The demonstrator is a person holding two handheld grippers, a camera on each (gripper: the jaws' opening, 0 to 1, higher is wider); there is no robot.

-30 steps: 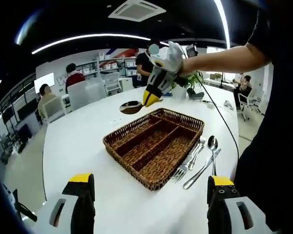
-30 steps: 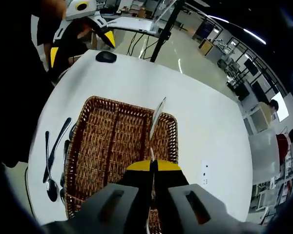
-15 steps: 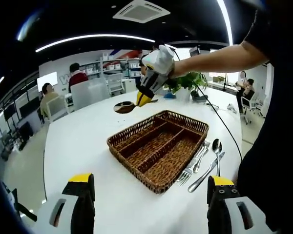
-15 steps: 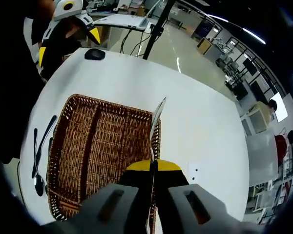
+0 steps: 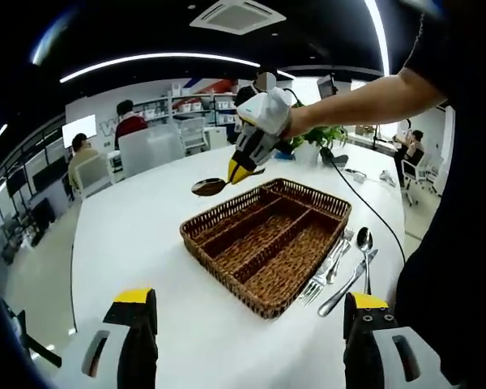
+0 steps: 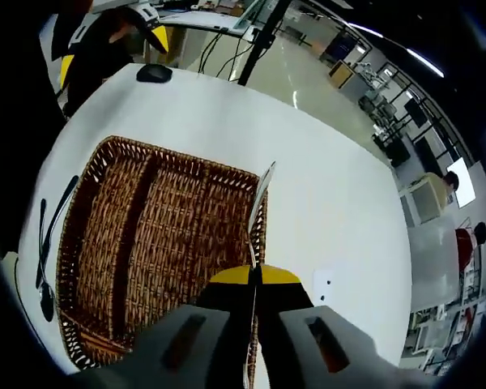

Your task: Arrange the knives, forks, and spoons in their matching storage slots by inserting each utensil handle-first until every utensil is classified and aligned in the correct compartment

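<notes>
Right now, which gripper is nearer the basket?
Right. The right gripper, shut on a spoon, hangs just above the far rim of the basket. The left gripper is open, held back off the near corner.

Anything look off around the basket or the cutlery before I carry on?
Nothing stands out. The wicker basket sits flat on the white table, its compartments bare. The loose cutlery lies tidy beside it. The right gripper is clamped on a spoon above the basket's edge.
</notes>
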